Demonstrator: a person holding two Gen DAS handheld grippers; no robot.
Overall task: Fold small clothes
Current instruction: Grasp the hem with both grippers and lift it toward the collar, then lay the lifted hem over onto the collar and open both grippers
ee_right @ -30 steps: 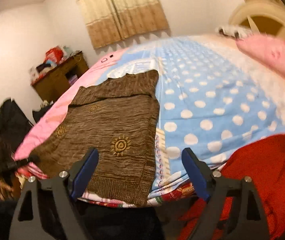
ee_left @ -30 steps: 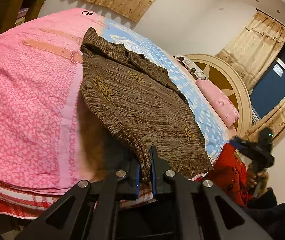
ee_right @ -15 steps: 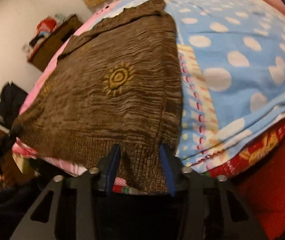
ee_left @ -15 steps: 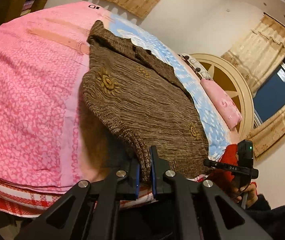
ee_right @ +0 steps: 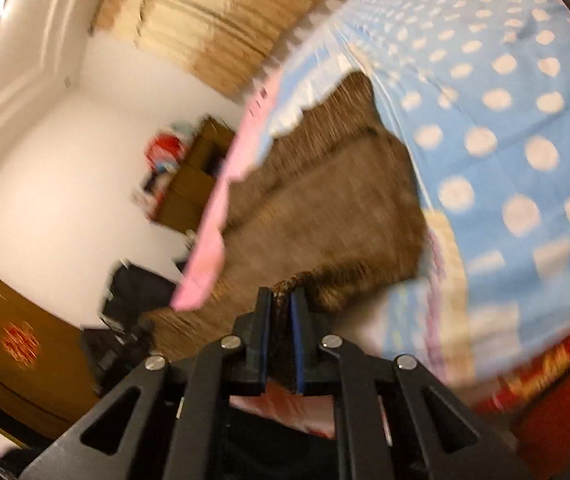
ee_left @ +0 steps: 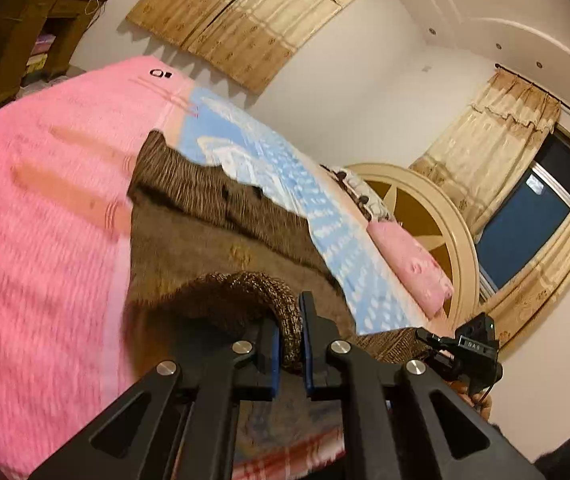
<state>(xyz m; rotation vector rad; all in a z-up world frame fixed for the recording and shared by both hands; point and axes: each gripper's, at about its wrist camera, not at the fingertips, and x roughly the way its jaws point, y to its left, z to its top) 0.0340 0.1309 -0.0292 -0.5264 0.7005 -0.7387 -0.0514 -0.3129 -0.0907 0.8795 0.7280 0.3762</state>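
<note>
Both the left gripper point(ee_left: 291, 320) and right gripper point(ee_right: 281, 312) were clamped on the brown sweater's point(ee_left: 205, 240) hem, raised off the bed point(ee_left: 45, 240).

The left gripper point(ee_left: 289, 320) is clamped tight — its blue pads pinch knit fabric. The right gripper point(ee_right: 281, 312) is likewise closed on fabric (its view tilted, blurred), both angled slightly downward.
</note>
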